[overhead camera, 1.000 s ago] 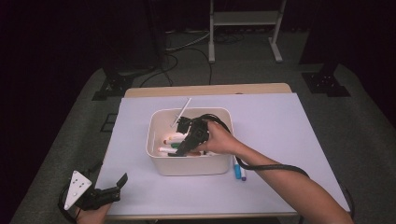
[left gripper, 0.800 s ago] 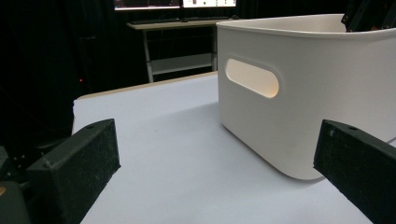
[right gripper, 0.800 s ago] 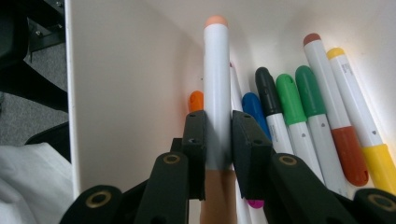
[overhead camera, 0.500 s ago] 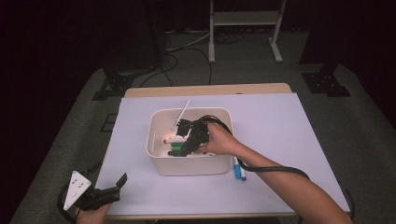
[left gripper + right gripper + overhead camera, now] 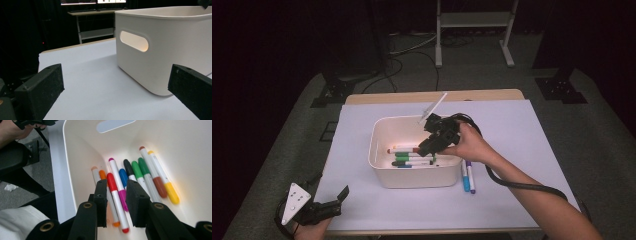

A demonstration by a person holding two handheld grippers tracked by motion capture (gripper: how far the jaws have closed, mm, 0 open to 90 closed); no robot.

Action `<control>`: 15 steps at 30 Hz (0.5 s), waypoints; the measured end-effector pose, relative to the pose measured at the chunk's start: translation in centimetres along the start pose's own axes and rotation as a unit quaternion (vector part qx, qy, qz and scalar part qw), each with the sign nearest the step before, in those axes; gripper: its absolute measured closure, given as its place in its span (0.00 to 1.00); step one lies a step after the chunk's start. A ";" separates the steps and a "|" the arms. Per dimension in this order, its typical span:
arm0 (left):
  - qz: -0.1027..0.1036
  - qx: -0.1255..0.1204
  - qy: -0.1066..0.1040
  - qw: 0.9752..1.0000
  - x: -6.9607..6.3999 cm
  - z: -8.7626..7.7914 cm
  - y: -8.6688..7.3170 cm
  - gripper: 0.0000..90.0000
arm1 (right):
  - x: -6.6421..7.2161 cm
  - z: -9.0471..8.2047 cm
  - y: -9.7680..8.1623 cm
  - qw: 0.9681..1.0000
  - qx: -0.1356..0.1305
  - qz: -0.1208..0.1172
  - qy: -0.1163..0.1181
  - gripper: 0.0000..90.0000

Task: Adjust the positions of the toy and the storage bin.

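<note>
A white plastic bin stands mid-table with several coloured markers lying flat on its floor. My right gripper hangs over the bin's right half and points down into it. Its jaws have just been opening and stand a little apart with nothing between them. In the right gripper view the gripper hovers above a red marker and a pink one in the row. My left gripper rests at the table's front left corner, wide open and empty, facing the bin.
A blue marker and a purple marker lie on the table just right of the bin. The light sheet covers the tabletop. A black cable trails from the right gripper along the forearm.
My right gripper has lifted from low inside the bin and drawn back toward its right side, jaws now slightly apart. The left gripper has stayed put.
</note>
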State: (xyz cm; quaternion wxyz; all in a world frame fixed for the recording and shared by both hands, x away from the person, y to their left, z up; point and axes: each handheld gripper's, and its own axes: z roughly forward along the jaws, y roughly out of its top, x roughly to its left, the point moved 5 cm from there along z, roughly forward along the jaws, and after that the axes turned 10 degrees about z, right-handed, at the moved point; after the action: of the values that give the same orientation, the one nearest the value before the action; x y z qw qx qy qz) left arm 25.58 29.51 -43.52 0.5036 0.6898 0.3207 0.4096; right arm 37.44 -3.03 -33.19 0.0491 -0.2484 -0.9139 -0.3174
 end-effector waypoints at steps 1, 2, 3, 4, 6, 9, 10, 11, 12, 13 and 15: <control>0.000 0.000 0.000 1.000 0.0 0.0 0.0 0.00 | -0.2 -0.8 -0.4 1.000 -0.008 0.006 -0.004 0.78; -0.001 0.000 0.000 1.000 0.0 0.0 0.0 0.00 | -0.3 -1.2 -0.6 1.000 -0.011 0.008 -0.006 0.78; -0.001 0.000 0.000 1.000 -0.1 0.0 0.0 0.00 | -0.5 -1.7 -0.9 1.000 -0.015 0.010 -0.008 0.77; 0.000 0.000 0.000 1.000 -0.1 0.0 0.0 0.00 | -0.6 -2.1 -1.2 1.000 -0.020 0.014 -0.012 0.77; -0.001 0.000 0.000 1.000 -0.1 0.1 0.0 0.00 | -0.9 -3.0 -1.9 0.999 -0.028 0.021 -0.015 0.77; 0.002 0.000 0.000 1.000 -0.1 0.1 0.1 0.00 | -1.3 -4.1 -2.8 0.999 -0.036 0.028 -0.022 0.77; 0.002 0.000 0.000 1.000 -0.1 0.0 0.1 0.00 | -1.5 -4.6 -3.2 0.998 -0.040 0.031 -0.024 0.77; 0.003 0.000 0.001 1.000 -0.1 0.0 0.1 0.00 | -1.6 -4.9 -3.5 0.998 -0.044 0.033 -0.027 0.77; 0.003 0.000 0.001 1.000 -0.1 0.0 0.1 0.00 | -1.7 -5.2 -3.7 0.998 -0.047 0.036 -0.028 0.77; 0.002 0.000 0.001 1.000 -0.1 0.0 0.1 0.00 | -1.8 -5.6 -4.2 0.997 -0.050 0.043 -0.030 0.76; 0.002 0.001 0.001 1.000 -0.1 0.1 0.0 0.00 | -2.1 -6.1 -4.8 0.997 -0.055 0.047 -0.035 0.76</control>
State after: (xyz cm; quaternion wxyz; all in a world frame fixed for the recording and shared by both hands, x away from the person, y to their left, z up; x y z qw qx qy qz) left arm 25.57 29.34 -43.52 0.5020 0.6902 0.3203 0.4111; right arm 36.54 -10.84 -31.49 0.0186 -0.3042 -0.8836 -0.3556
